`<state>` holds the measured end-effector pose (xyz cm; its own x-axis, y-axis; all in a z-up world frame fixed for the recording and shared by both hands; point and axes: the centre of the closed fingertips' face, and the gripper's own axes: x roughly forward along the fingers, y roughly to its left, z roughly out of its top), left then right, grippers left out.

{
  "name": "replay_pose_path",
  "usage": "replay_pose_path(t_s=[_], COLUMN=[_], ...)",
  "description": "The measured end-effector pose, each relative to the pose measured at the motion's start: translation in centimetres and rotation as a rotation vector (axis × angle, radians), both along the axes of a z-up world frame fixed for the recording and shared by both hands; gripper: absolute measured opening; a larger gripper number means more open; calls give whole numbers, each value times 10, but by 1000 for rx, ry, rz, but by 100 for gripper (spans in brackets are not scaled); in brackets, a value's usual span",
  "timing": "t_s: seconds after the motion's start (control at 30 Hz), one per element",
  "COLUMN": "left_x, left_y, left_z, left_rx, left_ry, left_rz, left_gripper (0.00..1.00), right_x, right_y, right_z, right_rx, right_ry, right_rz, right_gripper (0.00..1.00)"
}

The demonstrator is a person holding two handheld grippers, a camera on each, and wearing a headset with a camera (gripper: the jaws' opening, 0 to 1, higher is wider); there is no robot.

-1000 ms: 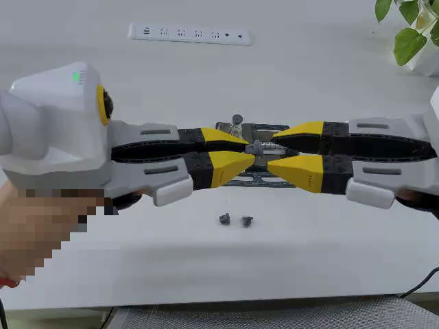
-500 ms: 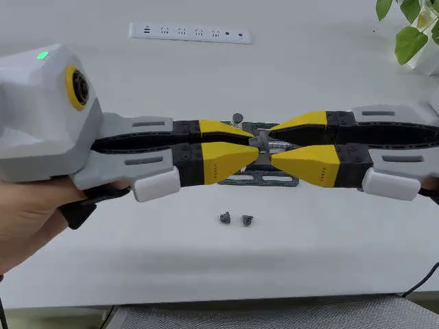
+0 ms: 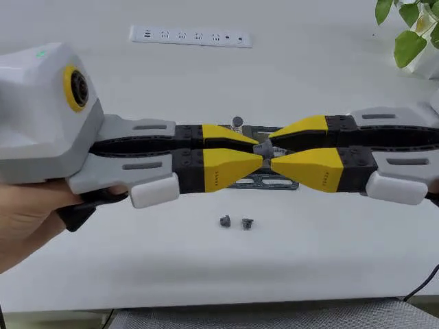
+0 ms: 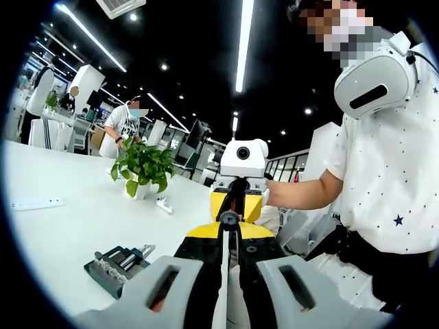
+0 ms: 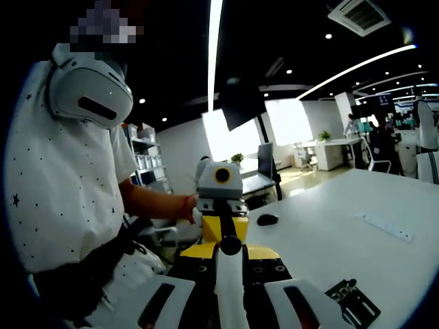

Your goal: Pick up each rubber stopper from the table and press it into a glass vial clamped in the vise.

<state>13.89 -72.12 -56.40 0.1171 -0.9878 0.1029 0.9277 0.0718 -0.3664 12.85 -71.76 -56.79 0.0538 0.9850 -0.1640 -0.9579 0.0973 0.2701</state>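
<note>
The left tool (image 3: 258, 152) and right tool (image 3: 272, 152) meet tip to tip above the table (image 3: 309, 260). Their tapered yellow jaw ends are wedge-shaped on black and grey plastic bodies. Between the tips sits a small grey rubber stopper (image 3: 263, 148), matte and rounded. Each tool's jaws are drawn almost together on it, one from each side. Directly behind and below lies the dark metal vise (image 3: 271, 181) with its gridded base plate. Nearer, a second stopper (image 3: 225, 221) and a third stopper (image 3: 247, 223) rest just beside each other on the smooth white surface.
</note>
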Motion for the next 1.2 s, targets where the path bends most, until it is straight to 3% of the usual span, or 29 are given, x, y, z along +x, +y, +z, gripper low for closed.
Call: replay_pose_path(t_s=[0.53,1.2], left_x=[-1,0], left_y=[0,3], left_z=[1,5], left_rx=[6,-21], left_ry=[0,17], left_rz=[-16,-26], left_gripper=[3,3], right_x=[2,3], right_y=[-1,-2], right_z=[3,7], right_rx=[3,5], right_ry=[0,-22], right_rz=[16,32], right_gripper=[8,7])
